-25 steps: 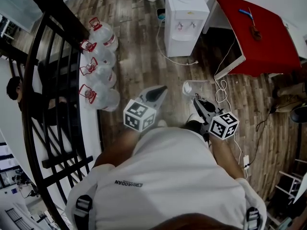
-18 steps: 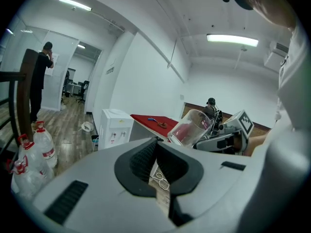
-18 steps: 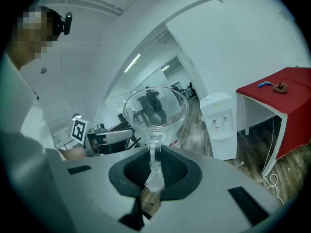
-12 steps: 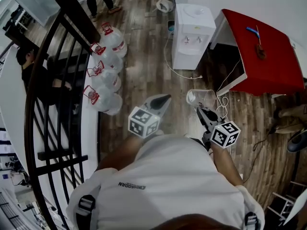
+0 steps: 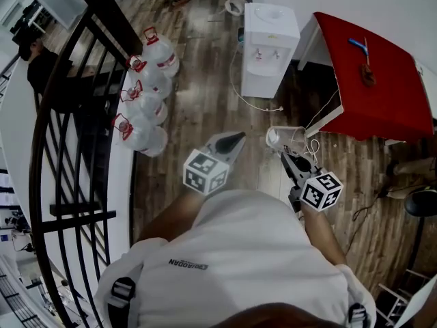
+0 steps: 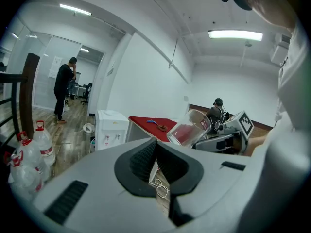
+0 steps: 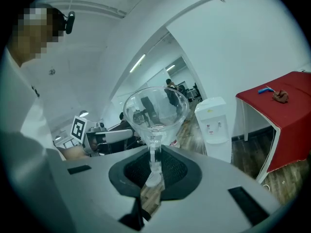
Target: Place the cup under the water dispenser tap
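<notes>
Head view shows the right gripper (image 5: 288,157) at centre right pinching the clear cup (image 5: 281,137), well apart from the water dispenser (image 5: 270,39) at top centre; left gripper (image 5: 231,141) pressed together, empty

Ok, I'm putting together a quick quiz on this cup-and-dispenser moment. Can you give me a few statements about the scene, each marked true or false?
1. The right gripper is clamped on a clear cup. True.
2. The cup stands under the tap of the water dispenser. False: it is held in the air, well short of the dispenser.
3. The left gripper has its jaws together with nothing between them. True.
4. The table beside the dispenser is blue. False: it is red.
5. Several water bottles sit on the floor by the railing, to the person's left. True.
</notes>
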A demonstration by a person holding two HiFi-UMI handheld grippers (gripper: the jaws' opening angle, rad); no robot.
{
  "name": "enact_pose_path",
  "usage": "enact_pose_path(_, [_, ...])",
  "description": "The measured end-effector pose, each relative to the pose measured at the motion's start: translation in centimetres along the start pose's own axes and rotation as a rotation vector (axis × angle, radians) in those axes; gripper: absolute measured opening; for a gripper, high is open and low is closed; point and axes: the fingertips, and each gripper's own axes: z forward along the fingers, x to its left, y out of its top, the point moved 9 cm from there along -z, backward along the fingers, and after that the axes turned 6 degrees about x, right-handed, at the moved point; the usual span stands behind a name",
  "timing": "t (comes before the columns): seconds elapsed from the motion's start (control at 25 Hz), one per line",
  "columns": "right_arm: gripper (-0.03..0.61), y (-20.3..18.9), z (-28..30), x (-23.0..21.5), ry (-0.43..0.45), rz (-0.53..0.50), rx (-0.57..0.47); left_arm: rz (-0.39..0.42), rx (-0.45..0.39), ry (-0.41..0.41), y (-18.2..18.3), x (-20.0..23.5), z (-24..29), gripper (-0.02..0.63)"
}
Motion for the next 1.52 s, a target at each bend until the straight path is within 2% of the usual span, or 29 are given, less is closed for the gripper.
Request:
enact_pose_path(0.36, [0.043,-2.1,-4.2,-4.1,0.014,0.015,0.021,-0.005,0.026,0.014,-0.8,-4.2,4.1,-0.003])
enact_pose_path(0.64, [0.044,-3.9,-5.0,-6.3,0.032,0.057,0.028,-0.009,0.098,0.046,-1.8,-5.7,4.9,-0.003])
enact_pose_path(0.92, [0.044,-3.2,-3.2,-6.7,0.048,0.063,0.019,-0.029,0.123,0.064,-1.6,-4.5,4.6,-0.003])
enact_pose_path(1.12, [0.044,-2.5,-2.0,-7.7,0.035,0.071,0.016,-0.031,0.131,0.049,-1.6,-3.2,6.3,-0.003])
enact_pose_path(1.32, [0.044,-1.0,-0.1,-9.2,0.011,0.064,0.039,-0.033,0.104,0.026,0.2,-0.3,8.6,-0.003])
enact_pose_path(1.52, [0.044,2.1,3.5,-10.6,-0.005,0.051,0.069,-0.039,0.08,0.014,2.8,4.1,10.7,-0.003])
